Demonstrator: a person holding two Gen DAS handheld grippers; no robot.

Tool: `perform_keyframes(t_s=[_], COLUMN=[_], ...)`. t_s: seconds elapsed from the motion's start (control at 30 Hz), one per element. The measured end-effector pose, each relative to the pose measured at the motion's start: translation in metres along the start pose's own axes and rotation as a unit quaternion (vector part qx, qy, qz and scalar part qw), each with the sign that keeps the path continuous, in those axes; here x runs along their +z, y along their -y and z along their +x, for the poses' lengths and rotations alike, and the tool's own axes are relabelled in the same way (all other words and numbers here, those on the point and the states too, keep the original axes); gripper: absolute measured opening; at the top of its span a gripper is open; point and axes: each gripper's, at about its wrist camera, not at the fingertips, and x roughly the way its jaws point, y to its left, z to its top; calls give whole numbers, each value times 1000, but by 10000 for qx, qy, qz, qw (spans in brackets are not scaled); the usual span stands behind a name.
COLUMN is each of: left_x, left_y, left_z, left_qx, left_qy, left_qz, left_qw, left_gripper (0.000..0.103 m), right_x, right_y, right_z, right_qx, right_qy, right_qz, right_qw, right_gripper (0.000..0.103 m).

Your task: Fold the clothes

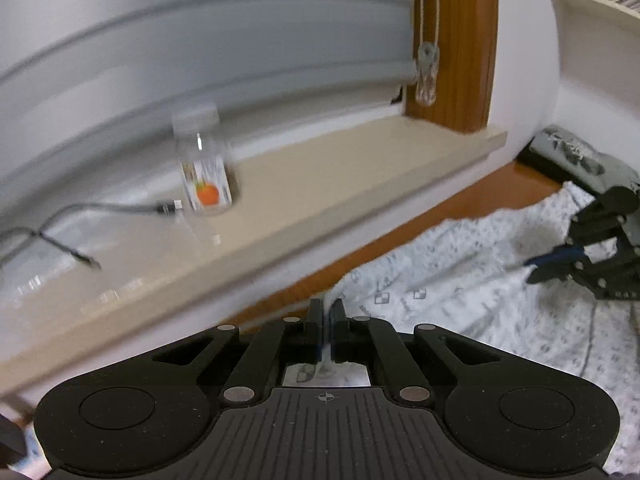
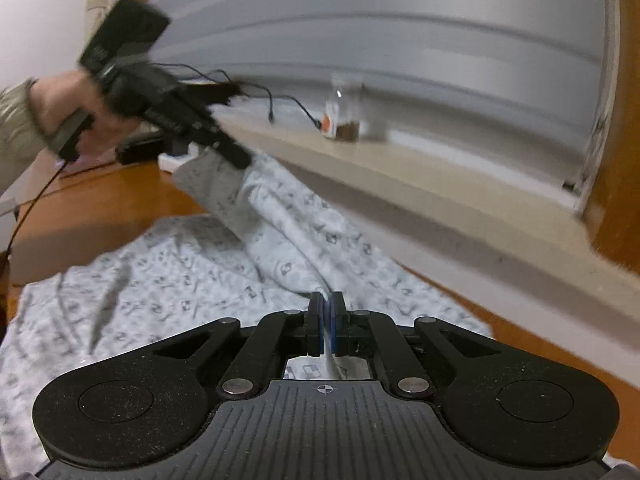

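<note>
A white garment with a small grey print [image 1: 460, 280] lies spread on an orange-brown wooden table [image 2: 100, 200]. My left gripper [image 1: 328, 312] is shut on an edge of the fabric, a fold of it pinched between the pads. In the right wrist view the left gripper [image 2: 240, 160] holds that part of the garment [image 2: 168, 280] lifted off the table, so the cloth hangs in a ridge. My right gripper [image 2: 327, 304] is shut on another edge of the cloth. It also shows at the right of the left wrist view, as the right gripper [image 1: 532, 270], low over the fabric.
A beige windowsill [image 1: 320, 184] runs along the far side of the table under a grey roller blind. On it stand a clear bottle with an orange label [image 1: 206, 184] and loose cables [image 1: 80, 240]. A person's hand [image 2: 68, 108] holds the left gripper. Dark objects [image 1: 576, 156] lie at the far right.
</note>
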Motion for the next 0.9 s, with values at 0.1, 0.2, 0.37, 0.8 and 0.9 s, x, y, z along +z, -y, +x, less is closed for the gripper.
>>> perform_keyframes(t_s=[0.1, 0.2, 0.37, 0.8, 0.9], left_x=[7, 5, 14, -8, -25], left_y=[2, 0, -5, -14, -33], left_z=[7, 26, 18, 46, 39], left_qx=[43, 58, -78, 312, 326], left_qy=[-53, -213, -233, -439, -281], left_qz=[-49, -174, -230, -337, -602], left_qw=[10000, 9996, 9994, 9980, 9973], left_gripper=[4, 4, 4, 29, 40], right_x=[-3, -11, -5, -13, -12], right_y=[0, 2, 3, -20, -39], right_z=[-7, -7, -34, -14, 15], right_qx=[-124, -219, -133, -70, 161], right_qy=[-66, -108, 308, 99, -42], right_qz=[-28, 21, 197, 133, -31], right_qw=[9999, 9997, 9992, 9998, 9999], right_gripper=[4, 4, 1, 4, 9])
